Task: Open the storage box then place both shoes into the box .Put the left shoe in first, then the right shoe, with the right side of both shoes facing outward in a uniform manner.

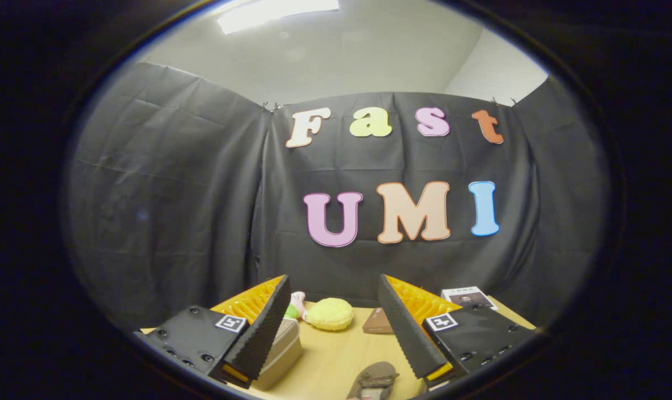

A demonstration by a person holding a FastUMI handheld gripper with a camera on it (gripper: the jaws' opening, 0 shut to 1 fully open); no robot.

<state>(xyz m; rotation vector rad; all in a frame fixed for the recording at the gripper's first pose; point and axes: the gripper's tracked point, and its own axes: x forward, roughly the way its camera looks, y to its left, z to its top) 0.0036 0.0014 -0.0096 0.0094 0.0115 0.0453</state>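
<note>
A pale wooden surface (336,355) runs ahead to a black cloth wall. The tool (333,289) is held high and level above it, its two fingers spread well apart and gripping nothing. The beige box (283,350) sits low by the left finger, partly hidden behind it, its lid apparently down. One shoe (374,380), brown and worn-looking, lies between the fingers and below them, close to the right one; only its upper part is visible, so which foot it fits cannot be told. Further off, between the fingers, rest a small brown carton (377,322) and a round yellow plush (329,314). The box likely comes first: tip the tool downward and left, bring a finger under the lid's front lip, and lift slowly so the box does not slide.
</note>
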